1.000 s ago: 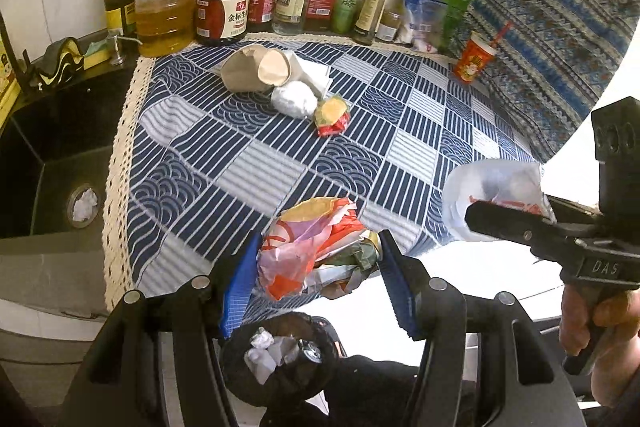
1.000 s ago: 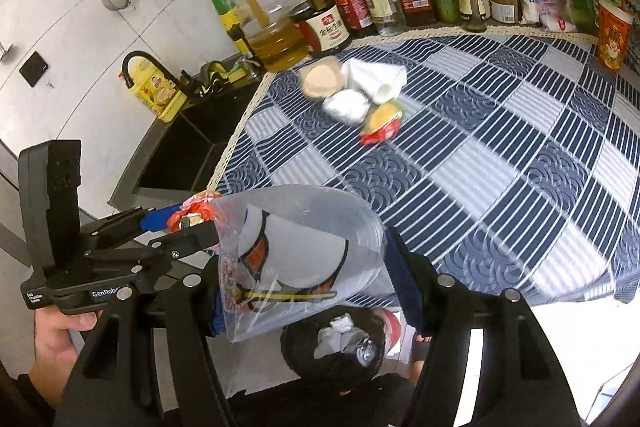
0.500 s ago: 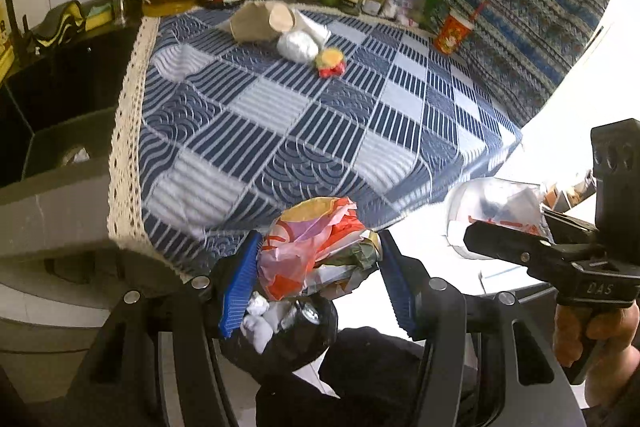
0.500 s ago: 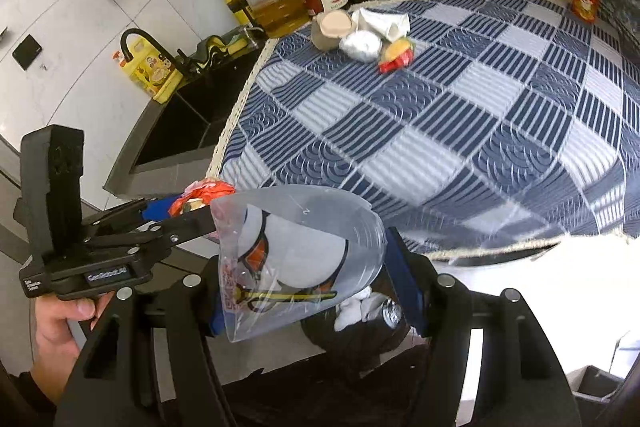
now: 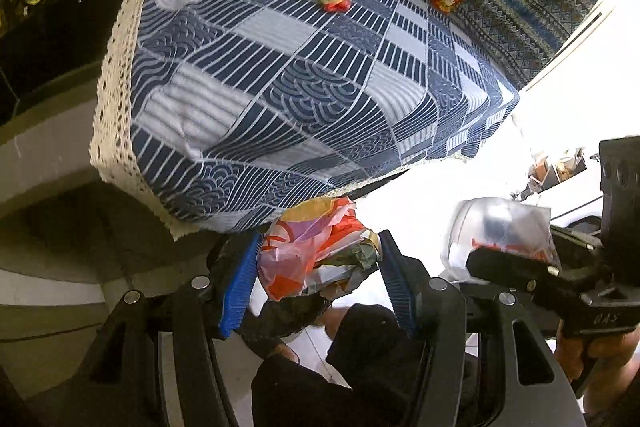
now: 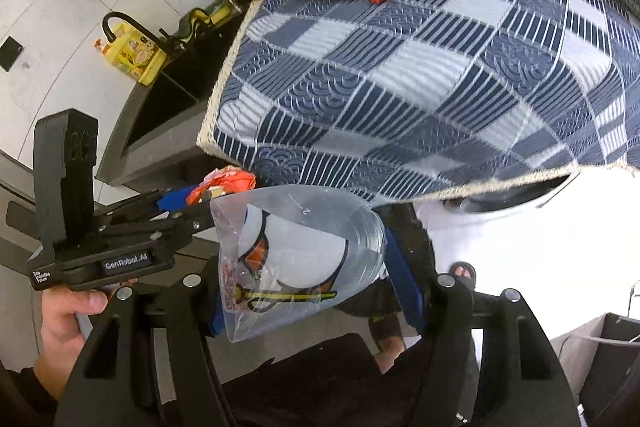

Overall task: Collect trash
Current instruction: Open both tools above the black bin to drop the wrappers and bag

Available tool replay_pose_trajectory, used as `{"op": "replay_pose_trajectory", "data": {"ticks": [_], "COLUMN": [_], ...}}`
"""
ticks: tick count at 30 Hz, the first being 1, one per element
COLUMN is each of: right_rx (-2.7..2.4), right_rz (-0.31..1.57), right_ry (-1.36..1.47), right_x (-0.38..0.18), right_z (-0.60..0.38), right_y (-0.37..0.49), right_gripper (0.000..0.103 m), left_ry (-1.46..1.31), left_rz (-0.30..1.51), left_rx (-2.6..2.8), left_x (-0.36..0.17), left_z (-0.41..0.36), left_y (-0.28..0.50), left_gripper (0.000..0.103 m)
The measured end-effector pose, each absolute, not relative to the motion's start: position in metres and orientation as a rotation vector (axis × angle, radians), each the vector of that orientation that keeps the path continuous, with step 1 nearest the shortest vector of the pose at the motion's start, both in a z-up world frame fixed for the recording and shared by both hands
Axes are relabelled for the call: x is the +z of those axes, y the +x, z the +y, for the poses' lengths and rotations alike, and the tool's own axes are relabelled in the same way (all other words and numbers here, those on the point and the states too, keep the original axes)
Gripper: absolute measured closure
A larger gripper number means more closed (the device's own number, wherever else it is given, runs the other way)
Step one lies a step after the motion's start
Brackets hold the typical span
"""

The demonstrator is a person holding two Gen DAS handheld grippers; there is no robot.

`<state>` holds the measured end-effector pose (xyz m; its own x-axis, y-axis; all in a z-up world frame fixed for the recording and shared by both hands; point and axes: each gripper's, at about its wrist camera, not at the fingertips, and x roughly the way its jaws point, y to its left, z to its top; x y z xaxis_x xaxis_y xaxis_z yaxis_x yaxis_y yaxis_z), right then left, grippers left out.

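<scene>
Carry-to-bin step, I judge: left gripper (image 5: 316,267) jaws clamp crumpled wrappers (image 5: 316,255), right gripper (image 6: 304,259) jaws clamp clear plastic cup (image 6: 296,251), both below bench (image 5: 280,67) edge; next needs bin found, w/ jaws released over it.

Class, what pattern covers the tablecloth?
The tablecloth shows navy-and-white patchwork checks, stripes and wave scales; clearest in the right wrist view.
</scene>
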<state>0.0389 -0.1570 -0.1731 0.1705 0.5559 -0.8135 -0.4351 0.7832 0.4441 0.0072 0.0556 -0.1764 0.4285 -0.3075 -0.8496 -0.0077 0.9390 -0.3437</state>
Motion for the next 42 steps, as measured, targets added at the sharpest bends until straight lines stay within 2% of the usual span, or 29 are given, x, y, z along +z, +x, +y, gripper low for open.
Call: {"op": "replay_pose_trajectory", "data": {"ticks": [9,19,32,34,35,36,42], "right_rx": [0.720,0.731,0.747,0.761,0.758,0.752,0.724], "right_rz": [1.337,1.516,1.553,1.557,1.554,1.546,1.535], "right_ry": [0.110,0.149,0.155,0.165,0.172,0.182,0.195], "right_x": [-0.210,-0.271,-0.299,-0.299,-0.299,-0.298,-0.298], "right_z": [-0.144,-0.138,-0.132,-0.130,-0.131,-0.133,-0.139], "right_y": [0.034,0.031,0.034,0.032,0.032,0.032,0.032], "right_gripper": [0.038,0.038,0.037,0.031,0.022,0.017,0.017], "left_ry": [-0.356,-0.484,-0.499,-0.502,-0.503,-0.504,-0.491], "left_rz": [1.205,1.349,1.398,1.395,1.395,1.394,1.396], "left_rx": [-0.173,-0.121,-0.103,-0.084,-0.072,-0.070,-0.058], "left_x": [-0.214,-0.279,-0.307,-0.307,-0.307,-0.306,-0.302], "left_z": [0.063,0.074,0.073,0.074,0.075,0.076,0.083], "left_y": [0.013,0.020,0.027,0.027,0.027,0.027,0.026], "left_gripper": [0.047,0.046,0.044,0.039,0.032,0.031,0.031]}}
